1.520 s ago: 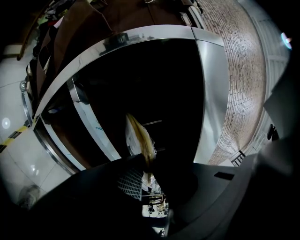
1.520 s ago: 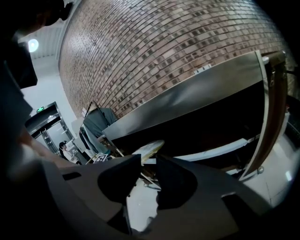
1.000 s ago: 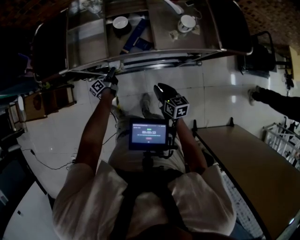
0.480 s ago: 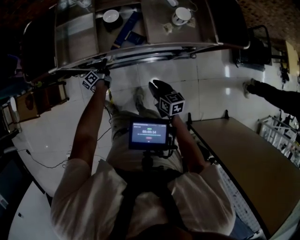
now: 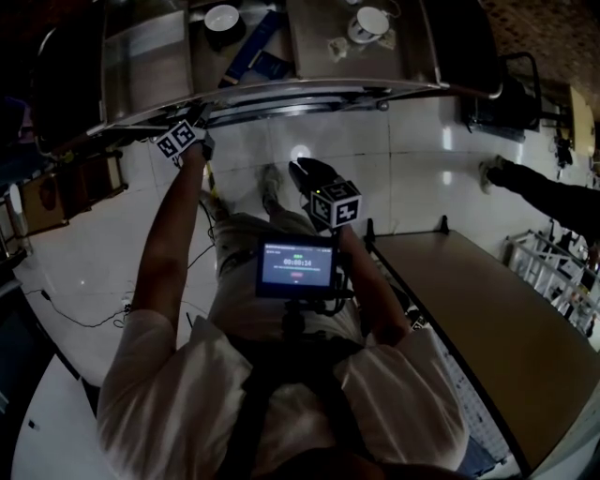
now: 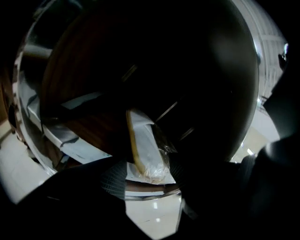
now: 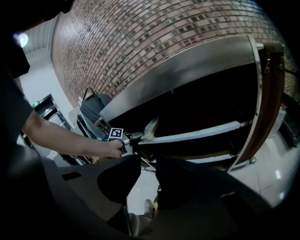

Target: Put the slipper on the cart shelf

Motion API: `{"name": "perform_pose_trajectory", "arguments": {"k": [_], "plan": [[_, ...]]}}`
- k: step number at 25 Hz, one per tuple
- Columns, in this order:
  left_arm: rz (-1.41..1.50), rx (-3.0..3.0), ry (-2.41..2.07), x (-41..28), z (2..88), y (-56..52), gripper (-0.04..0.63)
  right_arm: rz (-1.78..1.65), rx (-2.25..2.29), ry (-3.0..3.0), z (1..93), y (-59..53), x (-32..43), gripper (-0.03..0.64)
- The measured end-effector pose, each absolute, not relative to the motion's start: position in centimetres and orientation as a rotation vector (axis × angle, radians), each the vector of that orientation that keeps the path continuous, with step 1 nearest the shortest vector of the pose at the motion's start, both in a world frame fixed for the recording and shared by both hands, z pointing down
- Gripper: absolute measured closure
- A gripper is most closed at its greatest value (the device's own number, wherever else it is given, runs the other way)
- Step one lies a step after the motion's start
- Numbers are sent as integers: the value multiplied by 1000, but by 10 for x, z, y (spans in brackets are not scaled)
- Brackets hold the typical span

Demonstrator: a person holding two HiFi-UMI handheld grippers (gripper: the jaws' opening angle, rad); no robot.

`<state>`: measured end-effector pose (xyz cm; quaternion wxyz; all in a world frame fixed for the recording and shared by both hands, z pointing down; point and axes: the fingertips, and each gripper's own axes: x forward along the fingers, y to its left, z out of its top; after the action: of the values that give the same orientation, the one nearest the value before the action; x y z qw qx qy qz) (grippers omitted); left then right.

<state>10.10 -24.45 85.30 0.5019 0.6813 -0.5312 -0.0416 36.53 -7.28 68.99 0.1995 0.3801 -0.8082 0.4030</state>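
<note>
A white slipper (image 6: 146, 150) with a yellow edge, wrapped in clear plastic, stands on its side at the pale edge of the cart's lower shelf (image 6: 79, 145). My left gripper (image 6: 152, 180) has its jaws either side of the slipper's lower end. They are opening, and the pads stand off it. The right gripper view shows this slipper (image 7: 151, 126) at the left gripper's (image 7: 133, 137) tip, on the shelf (image 7: 201, 133). In the head view my left gripper (image 5: 200, 114) reaches under the cart's rim (image 5: 309, 89). My right gripper (image 5: 302, 169) hangs over the floor, jaws partly parted around nothing.
The cart top carries a white bowl (image 5: 222, 17), a blue packet (image 5: 253, 61) and a white cup (image 5: 372, 23). A wooden table (image 5: 469, 309) stands at my right, with a white rack (image 5: 553, 277) beyond it. Another person's leg (image 5: 534, 183) shows at the right.
My left gripper has moved left and farther in under the cart's rim. My right gripper has drifted slightly left. The cart sits higher in the head view.
</note>
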Motion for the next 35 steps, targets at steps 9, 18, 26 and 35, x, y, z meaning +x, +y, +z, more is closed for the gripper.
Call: {"name": "perform_pose_trajectory", "arguments": {"k": [9,18,26,35], "plan": [[190,1744,-1348,97,849,-225,278,1142,1042,-2264,691,-75,363,486],[-227,1731,-1115,132,794,-152,359,1092,1072,-2334,669,-88,367,486],[-324,1836,-922,167,734,-78,589,1099,1053,-2377,660,-91,360,486],[-429,1727,-800,175,704,-55,589,1111,987,-2415,653,-74,342,486]]}}
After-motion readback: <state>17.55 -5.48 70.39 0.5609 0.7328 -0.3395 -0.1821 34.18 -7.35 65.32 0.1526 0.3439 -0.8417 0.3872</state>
